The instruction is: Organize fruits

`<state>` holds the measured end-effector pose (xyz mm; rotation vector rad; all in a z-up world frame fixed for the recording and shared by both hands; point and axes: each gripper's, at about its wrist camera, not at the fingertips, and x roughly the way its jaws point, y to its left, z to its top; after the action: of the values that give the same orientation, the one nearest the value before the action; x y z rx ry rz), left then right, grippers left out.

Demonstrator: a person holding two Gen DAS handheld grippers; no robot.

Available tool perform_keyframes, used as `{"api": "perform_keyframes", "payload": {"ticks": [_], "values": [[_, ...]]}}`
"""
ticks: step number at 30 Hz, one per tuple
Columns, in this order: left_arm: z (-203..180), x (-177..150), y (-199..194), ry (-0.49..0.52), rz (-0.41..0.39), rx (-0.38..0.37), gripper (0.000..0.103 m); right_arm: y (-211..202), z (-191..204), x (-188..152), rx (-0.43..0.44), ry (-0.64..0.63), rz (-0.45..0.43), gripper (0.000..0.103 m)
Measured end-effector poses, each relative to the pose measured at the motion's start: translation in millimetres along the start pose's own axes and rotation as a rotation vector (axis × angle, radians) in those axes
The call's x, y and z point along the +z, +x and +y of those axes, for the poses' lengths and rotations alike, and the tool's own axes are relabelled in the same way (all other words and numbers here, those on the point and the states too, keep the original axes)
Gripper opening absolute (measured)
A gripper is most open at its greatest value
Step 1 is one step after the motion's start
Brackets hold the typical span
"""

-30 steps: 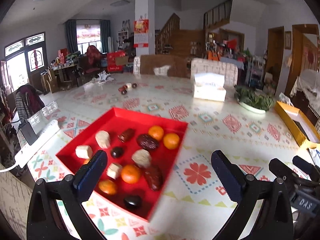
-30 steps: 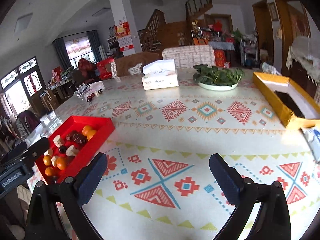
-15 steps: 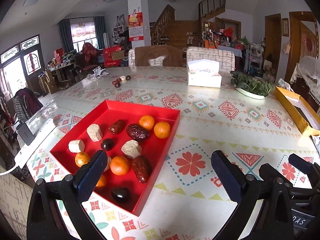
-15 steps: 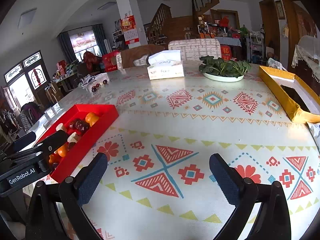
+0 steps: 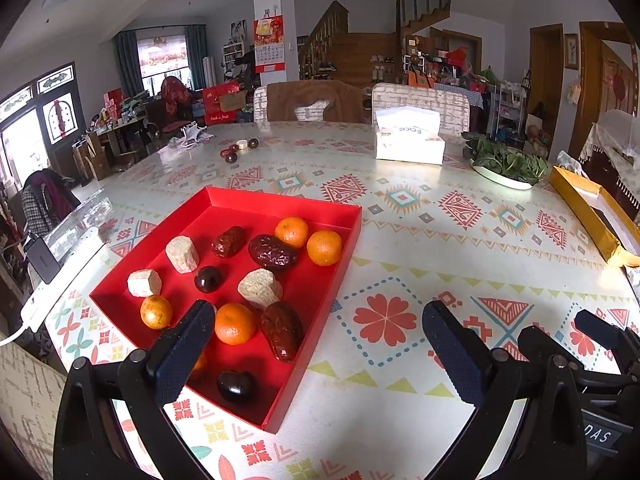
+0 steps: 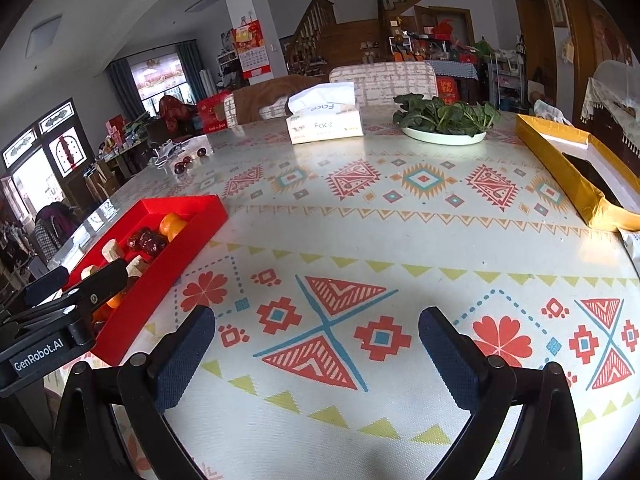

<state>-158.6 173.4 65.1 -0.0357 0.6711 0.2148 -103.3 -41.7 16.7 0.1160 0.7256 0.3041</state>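
A red tray (image 5: pixel 352 216) lies on the patterned table at the left and holds several small oranges (image 5: pixel 324 247), dark red dates (image 5: pixel 273 253), pale cut chunks (image 5: pixel 182 254) and dark round fruits (image 5: pixel 208 279). My left gripper (image 5: pixel 316 350) hovers open at the tray's near right corner, with its left finger over the near fruits. The right wrist view has the tray (image 6: pixel 200 220) at far left. My right gripper (image 6: pixel 316 354) is open above bare tablecloth to the tray's right, holding nothing. The left gripper's body (image 6: pixel 60 308) shows beside the tray there.
A tissue box (image 5: pixel 409 142) and a plate of greens (image 5: pixel 505 162) stand at the back of the table. A yellow box (image 6: pixel 568 168) lies along the right edge. Loose dark fruits (image 5: pixel 236 151) sit far back left. A white power strip (image 5: pixel 60 280) lies left of the tray.
The left gripper has drawn back and steadied, so the tray sits more to the left in its view. The right gripper shifted slightly; the tray looks closer in its view. Both stay open.
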Motion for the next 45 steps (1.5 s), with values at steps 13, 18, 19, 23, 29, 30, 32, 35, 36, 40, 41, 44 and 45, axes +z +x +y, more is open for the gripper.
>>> {"api": "perform_keyframes", "payload": {"ticks": [13, 18, 19, 23, 29, 30, 32, 35, 36, 40, 41, 44, 45], "values": [[1.1, 2.2, -1.4, 0.005, 0.001, -0.004, 0.103, 10.6, -4.4, 0.5, 0.010, 0.027, 0.049, 0.103], [-1.9, 3.2, -1.8, 0.015, 0.007, -0.009, 0.103, 12.0, -5.1, 0.5, 0.014, 0.034, 0.057, 0.103], [-2.9, 3.3, -1.4, 0.016, 0.011, -0.010, 0.103, 11.7, -5.0, 0.6, 0.014, 0.034, 0.058, 0.103], [-5.8, 2.8, 1.2, 0.017, 0.021, -0.013, 0.103, 12.2, -5.1, 0.2, 0.014, 0.033, 0.062, 0.103], [-6.3, 1.8, 2.7, 0.016, 0.026, -0.016, 0.103, 13.3, -5.4, -0.3, 0.013, 0.039, 0.070, 0.103], [-6.3, 1.8, 2.7, 0.016, 0.026, -0.016, 0.103, 13.9, -5.3, 0.2, 0.013, 0.039, 0.071, 0.103], [-6.2, 1.9, 2.6, 0.016, 0.026, -0.016, 0.103, 13.9, -5.3, 0.2, 0.013, 0.039, 0.071, 0.103], [-6.2, 1.9, 2.6, 0.015, 0.026, -0.017, 0.103, 13.9, -5.4, 0.2, 0.013, 0.040, 0.071, 0.103], [-6.1, 2.0, 2.4, 0.015, 0.026, -0.016, 0.103, 13.9, -5.4, 0.2, 0.013, 0.040, 0.072, 0.103], [-5.9, 2.2, 2.3, 0.015, 0.025, -0.017, 0.103, 14.0, -5.5, -0.5, 0.009, 0.041, 0.073, 0.103], [-6.0, 2.0, 3.4, 0.015, 0.023, -0.017, 0.103, 14.0, -5.5, -0.6, 0.009, 0.041, 0.074, 0.103], [-7.1, 1.8, 3.4, 0.014, 0.017, -0.020, 0.103, 14.0, -5.9, -0.9, 0.008, 0.041, 0.075, 0.103], [-7.4, 1.8, 3.1, 0.013, 0.015, -0.020, 0.103, 14.2, -5.9, -1.1, 0.008, 0.041, 0.076, 0.103]]}}
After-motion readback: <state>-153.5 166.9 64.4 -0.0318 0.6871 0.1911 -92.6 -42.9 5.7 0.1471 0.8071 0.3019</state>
